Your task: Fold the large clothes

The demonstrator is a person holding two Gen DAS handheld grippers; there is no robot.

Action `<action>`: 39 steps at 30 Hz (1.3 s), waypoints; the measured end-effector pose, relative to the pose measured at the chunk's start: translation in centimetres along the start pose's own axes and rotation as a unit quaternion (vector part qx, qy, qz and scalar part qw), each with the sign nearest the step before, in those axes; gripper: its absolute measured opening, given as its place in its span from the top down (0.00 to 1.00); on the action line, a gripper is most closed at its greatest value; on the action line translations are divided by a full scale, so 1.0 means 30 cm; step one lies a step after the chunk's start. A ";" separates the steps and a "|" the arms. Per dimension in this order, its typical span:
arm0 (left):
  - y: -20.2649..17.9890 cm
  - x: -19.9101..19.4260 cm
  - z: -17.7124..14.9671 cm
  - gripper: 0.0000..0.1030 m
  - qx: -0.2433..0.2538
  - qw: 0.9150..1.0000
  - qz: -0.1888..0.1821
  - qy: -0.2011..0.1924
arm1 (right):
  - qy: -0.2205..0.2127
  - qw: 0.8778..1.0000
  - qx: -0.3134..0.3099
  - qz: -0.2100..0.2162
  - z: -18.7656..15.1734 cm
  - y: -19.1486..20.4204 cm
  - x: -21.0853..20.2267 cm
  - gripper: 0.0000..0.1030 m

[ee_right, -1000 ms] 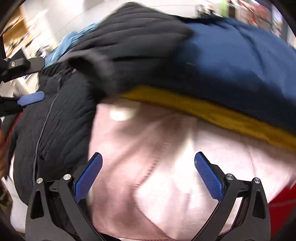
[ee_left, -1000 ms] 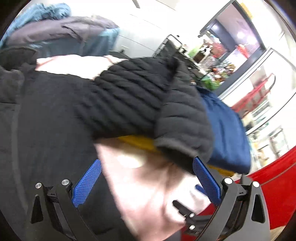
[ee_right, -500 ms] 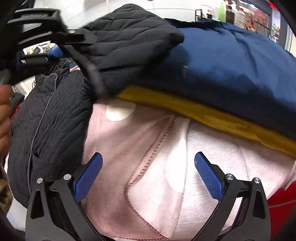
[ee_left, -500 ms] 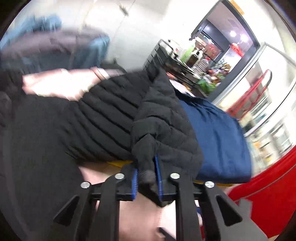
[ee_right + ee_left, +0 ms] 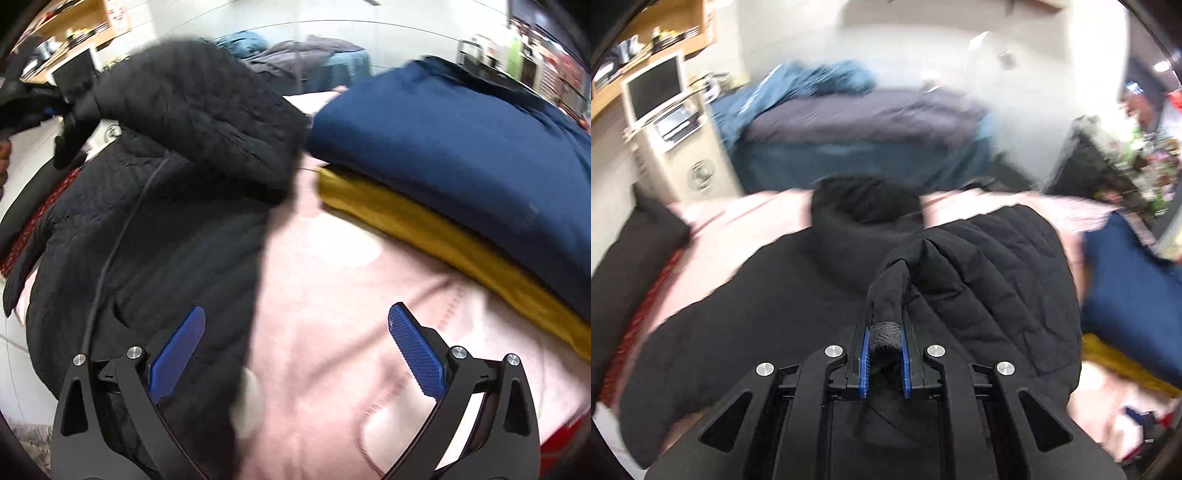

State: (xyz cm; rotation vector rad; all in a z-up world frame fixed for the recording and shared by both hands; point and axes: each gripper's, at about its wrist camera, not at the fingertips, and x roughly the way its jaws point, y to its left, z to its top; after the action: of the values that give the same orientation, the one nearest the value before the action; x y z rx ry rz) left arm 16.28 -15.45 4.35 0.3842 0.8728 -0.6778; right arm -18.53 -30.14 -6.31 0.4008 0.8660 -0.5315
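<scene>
A black quilted jacket (image 5: 997, 273) lies spread on a pink blanket (image 5: 746, 221). My left gripper (image 5: 884, 354) is shut on the knitted cuff of the jacket's sleeve (image 5: 886, 332) and holds it up over the jacket's body. In the right wrist view the jacket (image 5: 155, 229) fills the left half, with the raised sleeve (image 5: 207, 110) stretching up to the left gripper (image 5: 70, 110) at the far left. My right gripper (image 5: 295, 350) is open and empty, low over the pink blanket (image 5: 351, 350) at the jacket's edge.
A folded navy garment (image 5: 443, 140) lies on a folded mustard one (image 5: 424, 229) at the right. Another pile of blue and grey clothes (image 5: 849, 122) lies behind. A beige kiosk with a screen (image 5: 668, 136) stands at the back left.
My left gripper closed on the sleeve cuff and carried it left, off the navy pile and over the jacket's body. My right gripper stayed open over the blanket.
</scene>
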 end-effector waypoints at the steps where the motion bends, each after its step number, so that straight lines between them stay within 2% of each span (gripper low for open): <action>1: 0.032 0.053 -0.001 0.88 0.006 1.000 0.020 0.022 | 0.001 1.000 -0.008 0.004 0.016 0.023 0.008 0.05; 2: 0.048 0.088 -0.003 0.88 0.007 0.999 0.032 0.036 | 0.000 1.000 -0.014 0.009 0.034 0.046 0.012 0.05; 5: 0.104 0.217 -0.032 0.72 -0.006 0.994 0.062 0.085 | 0.002 0.999 -0.023 0.023 0.081 0.094 0.025 0.05; 6: 0.121 0.249 -0.042 0.49 -0.012 0.992 0.078 0.094 | 0.003 0.999 -0.026 0.027 0.095 0.103 0.029 0.05; 7: 0.143 0.263 -0.057 0.30 -0.019 0.991 0.097 0.092 | 0.005 0.999 -0.031 0.031 0.111 0.117 0.037 0.05; 9: 0.186 0.242 -0.087 0.23 -0.043 0.990 0.112 0.070 | 0.012 0.998 -0.042 0.034 0.142 0.145 0.059 0.05; 12: 0.212 0.190 -0.109 0.12 -0.086 0.993 0.066 0.051 | 0.014 0.997 -0.062 0.037 0.189 0.175 0.081 0.05; 13: 0.203 0.158 -0.122 0.09 -0.090 0.994 0.049 0.037 | 0.016 0.997 -0.069 0.038 0.205 0.189 0.099 0.05; 16: 0.140 0.120 -0.163 0.06 -0.062 0.997 0.041 0.019 | 0.014 0.995 -0.080 0.051 0.274 0.248 0.141 0.05; 18: 0.102 0.160 -0.187 0.06 -0.033 0.998 0.048 0.039 | 0.020 0.994 -0.087 0.058 0.323 0.292 0.177 0.05; 20: 0.082 0.221 -0.214 0.06 -0.031 0.995 0.054 0.073 | 0.022 0.994 -0.094 0.061 0.376 0.334 0.221 0.05; 22: 0.083 0.290 -0.245 0.06 -0.043 0.993 0.042 0.105 | 0.030 0.993 -0.098 0.061 0.413 0.366 0.275 0.05; 25: 0.100 0.375 -0.285 0.05 -0.066 0.988 0.033 0.135 | 0.066 0.992 -0.099 0.031 0.438 0.394 0.386 0.05; 28: 0.142 0.435 -0.322 0.05 -0.103 0.983 0.003 0.150 | 0.116 0.987 -0.110 0.003 0.415 0.408 0.517 0.05; 29: 0.153 0.446 -0.327 0.05 -0.111 0.982 -0.003 0.151 | 0.119 0.985 -0.123 -0.009 0.403 0.419 0.545 0.05; 33: 0.144 0.463 -0.337 0.04 -0.102 0.985 0.006 0.139 | 0.099 0.987 -0.125 -0.034 0.383 0.444 0.587 0.04; 36: 0.120 0.458 -0.359 0.04 -0.097 0.988 0.022 0.114 | 0.079 0.989 -0.114 -0.050 0.371 0.459 0.603 0.04; 39: 0.107 0.446 -0.386 0.04 -0.097 0.991 0.027 0.085 | 0.036 0.992 -0.106 -0.055 0.336 0.464 0.598 0.04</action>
State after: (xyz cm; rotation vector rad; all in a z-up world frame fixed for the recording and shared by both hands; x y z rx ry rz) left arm 17.96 -11.69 -13.14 0.2930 1.0760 -0.5101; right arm 5.37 -29.32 -13.10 0.1799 1.0071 -0.5221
